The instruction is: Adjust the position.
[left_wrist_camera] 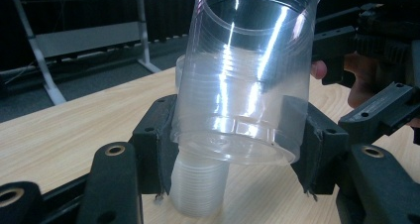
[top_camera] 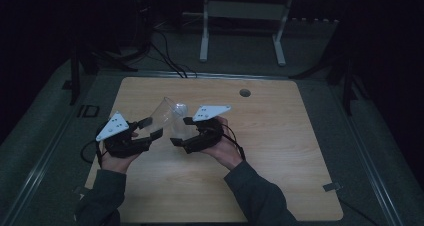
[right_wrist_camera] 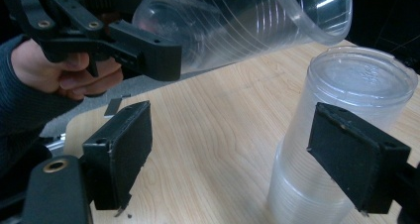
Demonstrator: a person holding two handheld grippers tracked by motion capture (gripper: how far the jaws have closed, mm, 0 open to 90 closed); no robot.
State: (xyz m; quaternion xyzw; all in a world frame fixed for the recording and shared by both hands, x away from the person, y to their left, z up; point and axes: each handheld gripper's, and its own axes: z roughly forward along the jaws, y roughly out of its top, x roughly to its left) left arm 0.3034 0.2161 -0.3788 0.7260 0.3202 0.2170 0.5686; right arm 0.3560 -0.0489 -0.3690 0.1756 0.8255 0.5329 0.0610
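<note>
Left gripper (left_wrist_camera: pixel 233 149) jaws clamped on the single clear cup (left_wrist_camera: pixel 242 85), lifted and tilted; right gripper (right_wrist_camera: pixel 247 154) jaws apart, the cup stack (right_wrist_camera: pixel 341 135) against its right pad; we should close squarely on the stack, then pull cups apart slowly.

Seen from high above, looking forward and down on the wooden table (top_camera: pixel 280 151). Shot close along each gripper's jaws; shared: the clear cup (left_wrist_camera: pixel 247 75)

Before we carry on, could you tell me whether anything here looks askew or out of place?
The clear cup clamped in the left tool is tipped well off upright, its mouth facing away. The stack of cups stands inverted on the table. Nothing looks spilled or damaged.
</note>
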